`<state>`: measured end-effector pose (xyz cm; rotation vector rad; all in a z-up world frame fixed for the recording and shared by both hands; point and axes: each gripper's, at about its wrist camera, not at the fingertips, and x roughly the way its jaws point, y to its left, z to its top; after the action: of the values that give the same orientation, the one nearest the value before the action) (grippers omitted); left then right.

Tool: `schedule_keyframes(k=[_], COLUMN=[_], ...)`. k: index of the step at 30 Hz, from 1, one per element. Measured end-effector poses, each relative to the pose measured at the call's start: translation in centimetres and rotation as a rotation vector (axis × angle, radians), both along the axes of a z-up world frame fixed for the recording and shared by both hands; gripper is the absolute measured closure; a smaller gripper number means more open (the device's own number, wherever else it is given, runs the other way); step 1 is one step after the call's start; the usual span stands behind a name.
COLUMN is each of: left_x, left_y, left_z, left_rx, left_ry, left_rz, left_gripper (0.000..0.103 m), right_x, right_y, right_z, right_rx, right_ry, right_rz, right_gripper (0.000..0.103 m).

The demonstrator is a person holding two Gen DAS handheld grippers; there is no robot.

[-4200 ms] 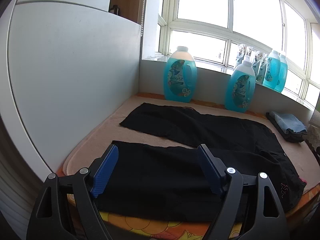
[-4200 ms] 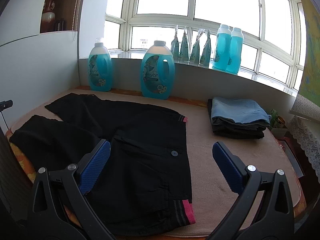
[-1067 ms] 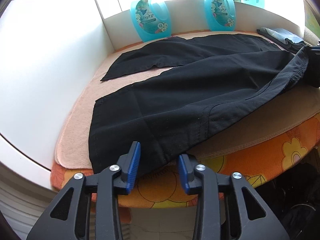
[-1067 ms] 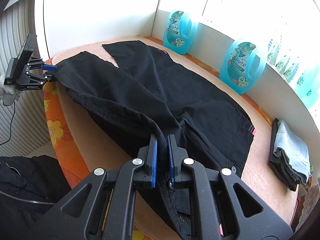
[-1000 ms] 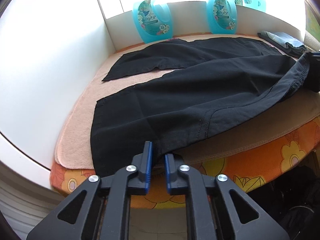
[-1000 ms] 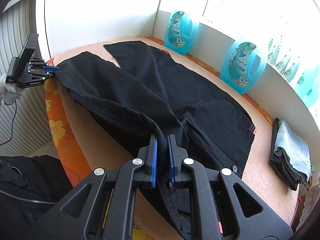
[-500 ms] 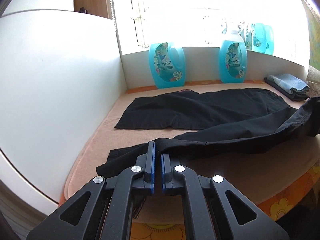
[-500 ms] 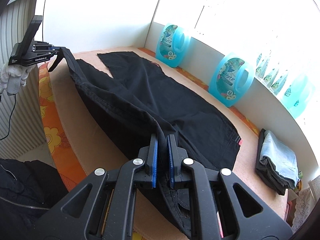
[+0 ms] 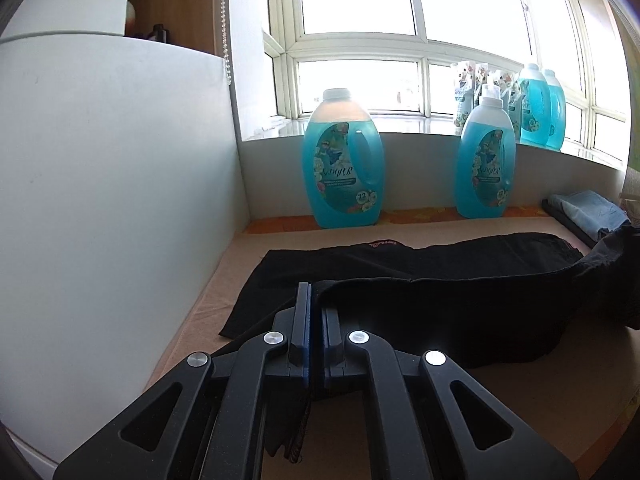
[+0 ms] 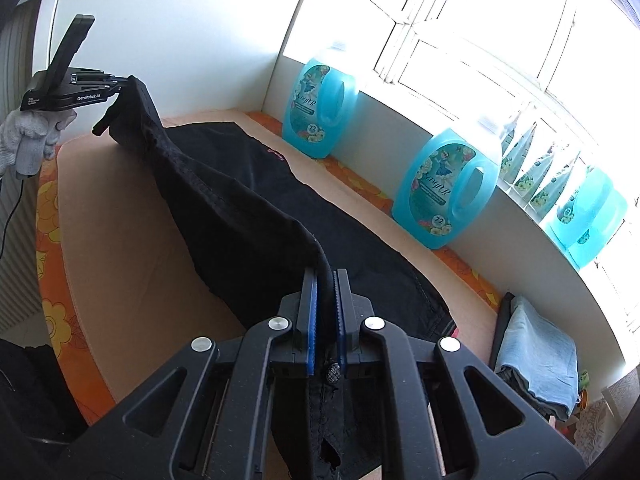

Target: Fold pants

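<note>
Now pants (image 10: 240, 208) in both grippers' jaws.

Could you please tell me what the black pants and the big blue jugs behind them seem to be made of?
Pants: matte black woven cloth, probably cotton-like; it drapes and creases between the left tool and right tool, with stitched seams showing. Jugs: glossy translucent plastic; light shines through the blue liquid, and each has a moulded handle, a white cap and a printed label.
</note>
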<state>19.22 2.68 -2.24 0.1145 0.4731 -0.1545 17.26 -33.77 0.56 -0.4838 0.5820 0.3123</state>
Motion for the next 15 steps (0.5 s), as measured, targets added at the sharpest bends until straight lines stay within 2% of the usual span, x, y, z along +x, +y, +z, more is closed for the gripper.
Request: schedule_keyframes(k=[5,10,15], left_x=[2.9,6.6,10.4], left_y=[-1.1,-1.8,-3.0], left_z=[0.9,0.4,-1.1], left_rx=[0.048,0.075,0.144], left_ry=[-0.015,0.028,0.079], left_rz=[-0.006,-0.018,-0.023], left_gripper=[0.100,0.100,0.100], right_x=[3.9,8.9,13.9], right_y=[-0.2,-0.7,-1.1], right_z=[0.9,-0.1,-2.5], right_rx=[-0.039,-0.050,-0.062], right_ry=[-0.006,0.061,0.163], right_rz=[-0.001,0.010,0.034], right_gripper=[0.095,0.095,0.095])
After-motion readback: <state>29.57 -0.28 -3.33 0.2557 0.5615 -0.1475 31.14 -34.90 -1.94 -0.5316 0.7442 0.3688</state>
